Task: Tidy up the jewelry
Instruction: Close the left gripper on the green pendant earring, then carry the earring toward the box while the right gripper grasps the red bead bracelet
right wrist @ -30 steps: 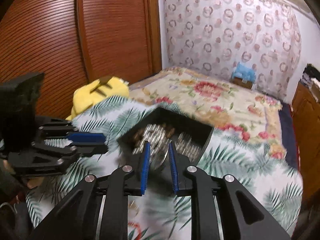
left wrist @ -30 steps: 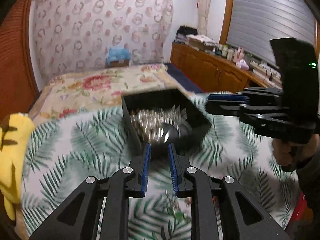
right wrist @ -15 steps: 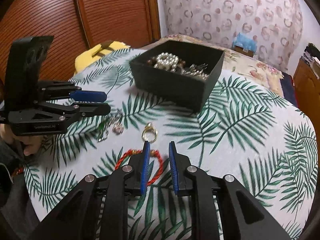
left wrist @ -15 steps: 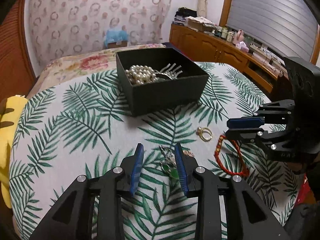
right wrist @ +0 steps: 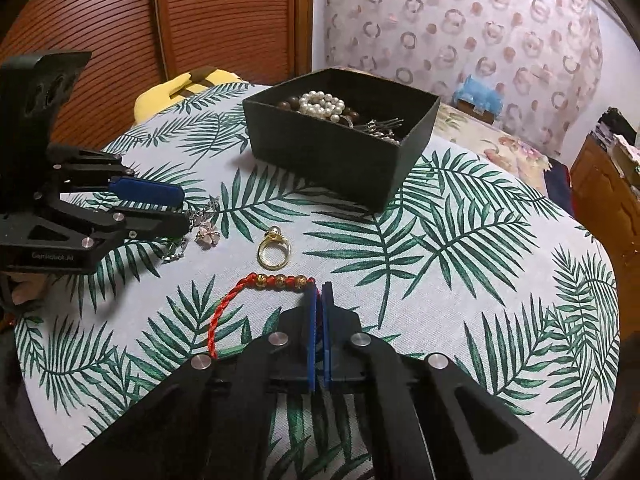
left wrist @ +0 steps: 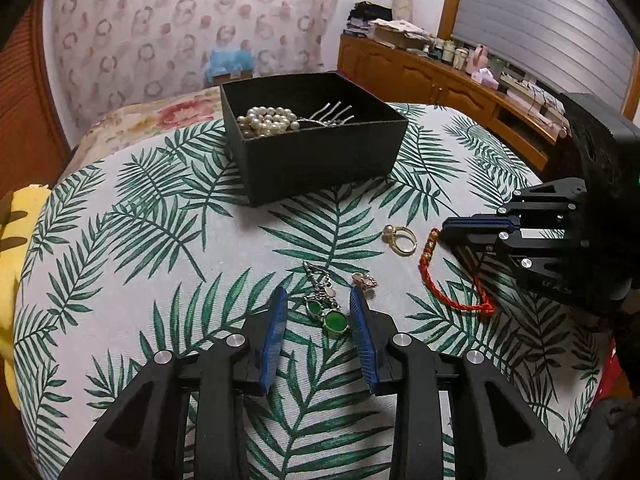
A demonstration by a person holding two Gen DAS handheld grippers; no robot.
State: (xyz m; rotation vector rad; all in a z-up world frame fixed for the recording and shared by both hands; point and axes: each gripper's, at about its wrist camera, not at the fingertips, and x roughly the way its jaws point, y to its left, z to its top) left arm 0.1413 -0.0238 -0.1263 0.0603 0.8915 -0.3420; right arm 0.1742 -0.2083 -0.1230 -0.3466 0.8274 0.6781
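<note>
Bedroom, round bench (left wrist: 120,208) under a palm-leaf cloth, with a black box (left wrist: 316,152) at its far side holding pearls (left wrist: 268,120) and a comb (left wrist: 332,114). Left hand-held gripper (left wrist: 316,312) is spread wide, low over the cloth, fingers either side of a green-stone earring (left wrist: 328,314), with a flower earring (left wrist: 365,280) just beside the right finger. Right hand-held gripper (right wrist: 319,292) is pinched on the red cord bracelet (right wrist: 256,292) at the bead end, gold ring (right wrist: 273,250) loose between bracelet and box.
</note>
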